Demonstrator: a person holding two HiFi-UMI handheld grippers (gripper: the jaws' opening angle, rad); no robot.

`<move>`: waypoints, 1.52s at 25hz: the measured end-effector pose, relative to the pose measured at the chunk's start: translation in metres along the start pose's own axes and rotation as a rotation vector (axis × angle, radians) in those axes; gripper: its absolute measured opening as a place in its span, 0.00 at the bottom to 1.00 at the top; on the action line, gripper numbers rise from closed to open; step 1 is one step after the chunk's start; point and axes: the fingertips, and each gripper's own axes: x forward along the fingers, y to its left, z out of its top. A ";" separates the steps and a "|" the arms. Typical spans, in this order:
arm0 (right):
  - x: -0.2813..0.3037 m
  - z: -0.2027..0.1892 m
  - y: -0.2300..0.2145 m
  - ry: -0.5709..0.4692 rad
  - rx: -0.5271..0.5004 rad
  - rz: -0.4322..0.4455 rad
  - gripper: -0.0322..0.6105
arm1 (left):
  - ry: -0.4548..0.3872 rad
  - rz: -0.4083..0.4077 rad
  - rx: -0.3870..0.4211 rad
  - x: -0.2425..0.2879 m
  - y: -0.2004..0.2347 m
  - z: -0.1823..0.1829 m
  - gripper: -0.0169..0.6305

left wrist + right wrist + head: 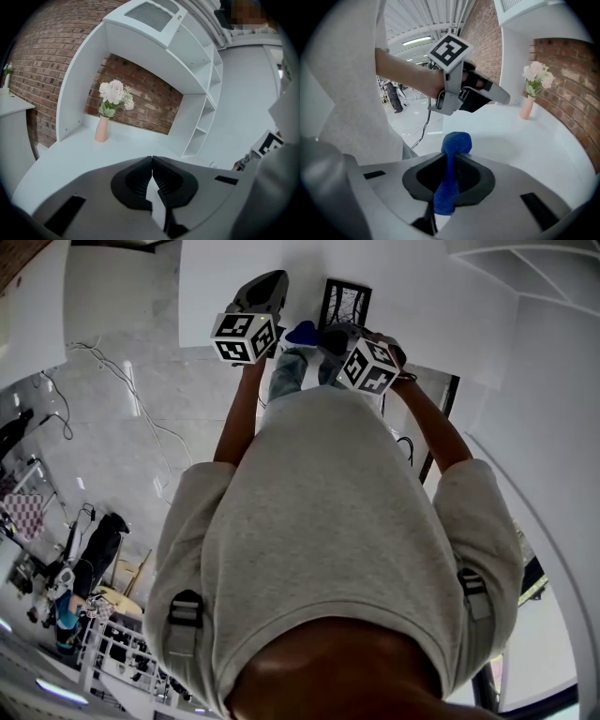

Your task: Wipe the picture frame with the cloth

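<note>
Head view: I see both of the person's forearms stretched forward and near level, side by side over a white curved counter (70, 154). The left gripper (265, 282) and the right gripper (330, 337) are held close together. Each carries a cube with square black-and-white markers, and these patterns are the only print I can make out.

Left gripper view: the left gripper's (152, 159) black jaws are pressed together at the tips with nothing between them.

Right gripper view: the right gripper's (451, 157) jaws are clamped on a blue fuzzy cloth (452, 145). The cloth passes between the pads and bunches into a rounded knob beyond the tips. The left gripper (501, 97) crosses above it, pointing toward the wall.

The black-edged rectangular picture frame (345, 304) stands on the white surface just ahead of the right gripper. The cloth (302, 333) is near its lower left corner; I cannot tell whether they touch.

A pink vase of pale flowers (101, 129) stands well apart, against the red brick wall (140, 98) at the back of the counter. A white open shelf unit (206, 108) bounds the counter on one side. The counter lies bare between the vase and the grippers.
</note>
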 end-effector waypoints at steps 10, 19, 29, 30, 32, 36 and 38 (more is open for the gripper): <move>-0.061 -0.021 -0.116 0.028 -0.002 -0.227 0.15 | 0.005 -0.023 0.005 0.008 -0.008 0.003 0.05; -0.064 -0.072 -0.171 0.138 0.014 -0.302 0.15 | 0.019 -0.019 -0.001 0.009 -0.007 -0.002 0.05; -0.029 -0.103 -0.135 0.198 0.024 -0.205 0.15 | 0.036 -0.019 -0.001 0.011 -0.005 -0.006 0.05; -0.028 -0.104 -0.131 0.201 0.022 -0.198 0.15 | 0.038 -0.020 -0.002 0.012 -0.005 -0.007 0.05; -0.026 -0.107 -0.122 0.205 0.017 -0.186 0.15 | 0.044 -0.023 -0.002 0.013 -0.007 -0.008 0.05; -0.024 -0.108 -0.107 0.199 0.025 -0.166 0.15 | 0.050 -0.031 0.000 0.015 -0.009 -0.009 0.05; -0.022 -0.109 -0.098 0.196 0.029 -0.154 0.15 | 0.052 -0.037 0.001 0.016 -0.011 -0.011 0.05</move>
